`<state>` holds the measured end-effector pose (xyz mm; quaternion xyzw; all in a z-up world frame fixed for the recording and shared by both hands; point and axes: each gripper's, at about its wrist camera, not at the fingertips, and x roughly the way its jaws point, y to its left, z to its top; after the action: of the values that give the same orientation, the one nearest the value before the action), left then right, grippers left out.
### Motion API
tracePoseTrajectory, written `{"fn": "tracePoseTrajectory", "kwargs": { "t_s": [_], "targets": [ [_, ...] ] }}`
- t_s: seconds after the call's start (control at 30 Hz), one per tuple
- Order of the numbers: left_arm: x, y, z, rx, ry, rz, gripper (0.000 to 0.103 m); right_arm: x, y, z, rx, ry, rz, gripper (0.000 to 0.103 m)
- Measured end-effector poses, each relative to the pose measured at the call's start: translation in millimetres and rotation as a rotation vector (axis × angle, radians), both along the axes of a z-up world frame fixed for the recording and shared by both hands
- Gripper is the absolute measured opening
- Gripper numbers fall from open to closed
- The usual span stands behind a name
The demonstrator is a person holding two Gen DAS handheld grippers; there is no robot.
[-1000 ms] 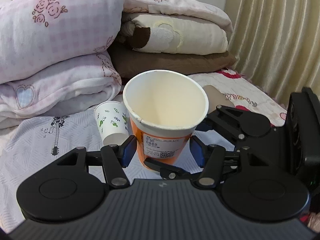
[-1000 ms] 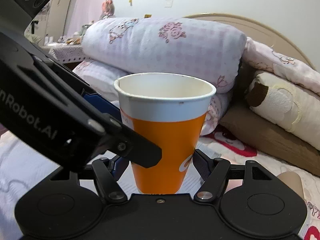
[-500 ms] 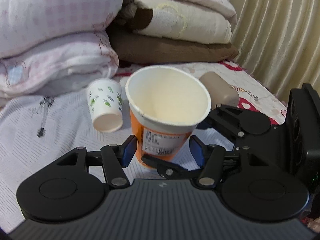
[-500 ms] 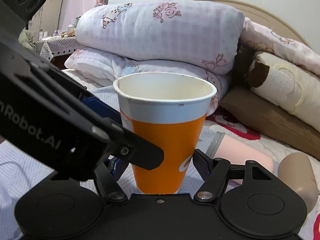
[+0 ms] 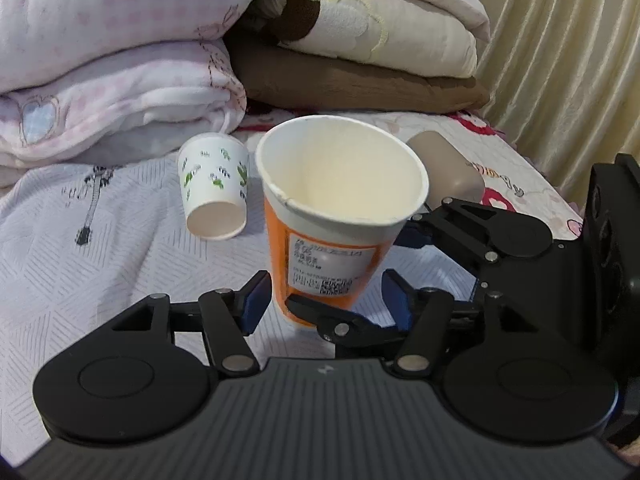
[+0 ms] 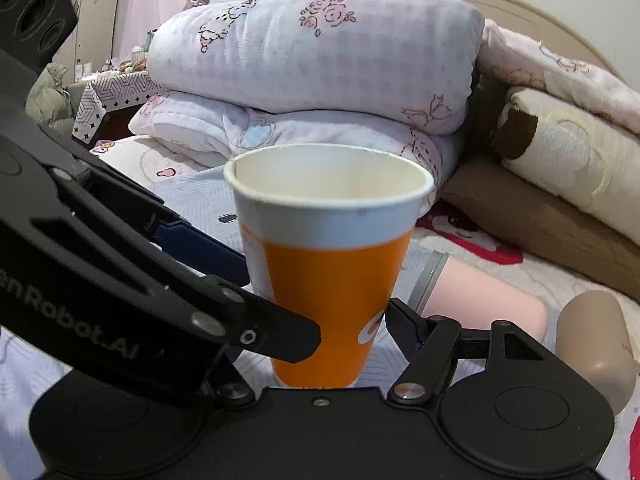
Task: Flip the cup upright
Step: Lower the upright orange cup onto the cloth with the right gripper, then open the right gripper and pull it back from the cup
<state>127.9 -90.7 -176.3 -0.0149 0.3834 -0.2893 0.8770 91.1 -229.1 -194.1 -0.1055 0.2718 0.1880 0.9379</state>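
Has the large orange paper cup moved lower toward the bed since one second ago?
Yes. In the right wrist view the orange paper cup has sunk: its rim was level with the upper pink checked quilt and now sits below both quilts.

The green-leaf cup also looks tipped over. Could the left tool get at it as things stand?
Probably not straight away: the orange cup stands between the left tool's open fingers, and the green-leaf cup lies behind to the left. Nothing else blocks it.

Left wrist view: close, angled down into the orange cup [image 5: 336, 216], facing the curtain [image 5: 560, 60].
Right wrist view: close, level with the cup's side, facing the headboard [image 6: 520, 12].
Shared: cup, folded quilts [image 6: 312, 52], bed [image 5: 120, 232].
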Motion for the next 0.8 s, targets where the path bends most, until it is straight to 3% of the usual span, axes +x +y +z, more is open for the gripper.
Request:
{"fn": "tracePoseTrajectory", "kwargs": {
  "t_s": [0.1,0.23,0.53,0.8],
  "targets": [
    [-0.3,1.4,4.4,-0.004,0.049,-0.001,0.062,-0.6,1.4,-1.9,-0.012,0.015,0.001,0.078],
    [-8.5,-0.1,13.1,0.029,0.036,0.022,0.063,-0.7,1.3,-0.6,-0.009,0.022,-0.005,0.079],
    [-29.7,17.5,37.0,0.014,0.061,0.082,0.064,-19.5,-5.2,4.4,-0.022,0.107,-0.013,0.081],
    [-53.3,31.6,65.8,0.034,0.13,0.145,0.064,-45.0,-17.8,27.6,0.049,0.199,-0.104,0.081]
  ]
}}
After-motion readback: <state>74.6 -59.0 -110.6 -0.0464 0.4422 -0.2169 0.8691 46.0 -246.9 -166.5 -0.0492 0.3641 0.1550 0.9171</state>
